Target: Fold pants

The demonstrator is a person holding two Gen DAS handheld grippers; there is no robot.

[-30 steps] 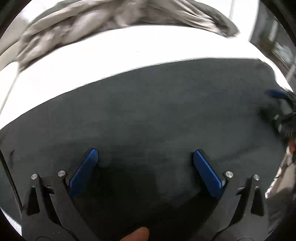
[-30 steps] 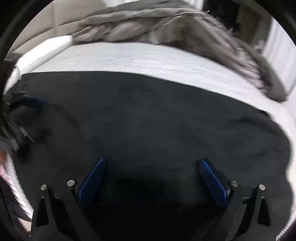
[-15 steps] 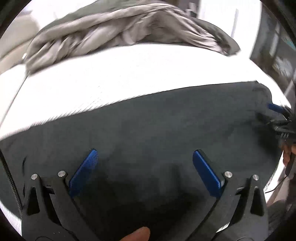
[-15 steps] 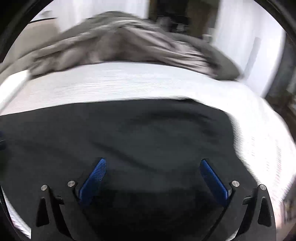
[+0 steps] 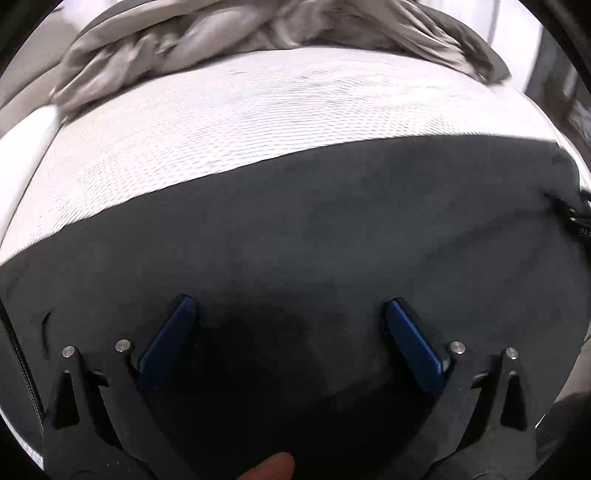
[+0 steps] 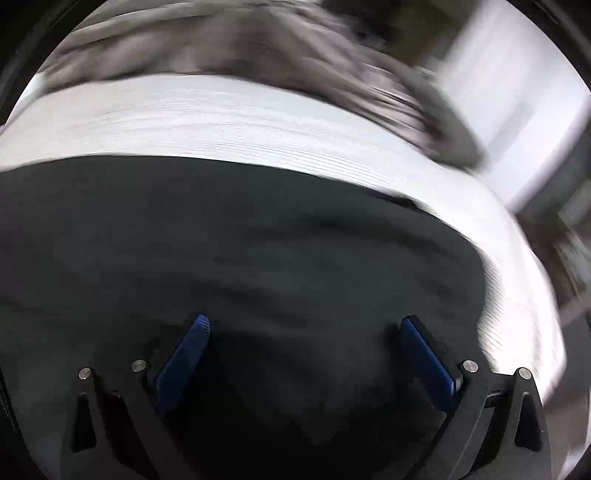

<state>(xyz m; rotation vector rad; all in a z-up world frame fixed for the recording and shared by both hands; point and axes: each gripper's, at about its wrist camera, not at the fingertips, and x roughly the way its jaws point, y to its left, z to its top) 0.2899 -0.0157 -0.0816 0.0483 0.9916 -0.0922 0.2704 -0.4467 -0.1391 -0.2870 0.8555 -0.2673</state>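
The dark pants [image 5: 295, 229] lie spread flat on the white bed sheet [image 5: 207, 122], filling the lower half of both views. My left gripper [image 5: 290, 308] is open and empty, its blue-padded fingers just above the cloth. My right gripper [image 6: 306, 325] is open and empty over the pants [image 6: 236, 243] near their right end, where the cloth edge meets the sheet [image 6: 236, 122]. A bit of the right gripper shows at the far right of the left wrist view [image 5: 574, 218].
A rumpled grey duvet [image 5: 258, 33] lies heaped along the far side of the bed, also in the right wrist view [image 6: 258, 48]. The bed's right edge drops off beside a white wall [image 6: 517, 110]. A fingertip [image 5: 273, 469] shows at the bottom.
Both grippers stayed open. The right gripper has swung rightward toward the pants' right end. The left view shifted a little; the right gripper slid almost out of it.
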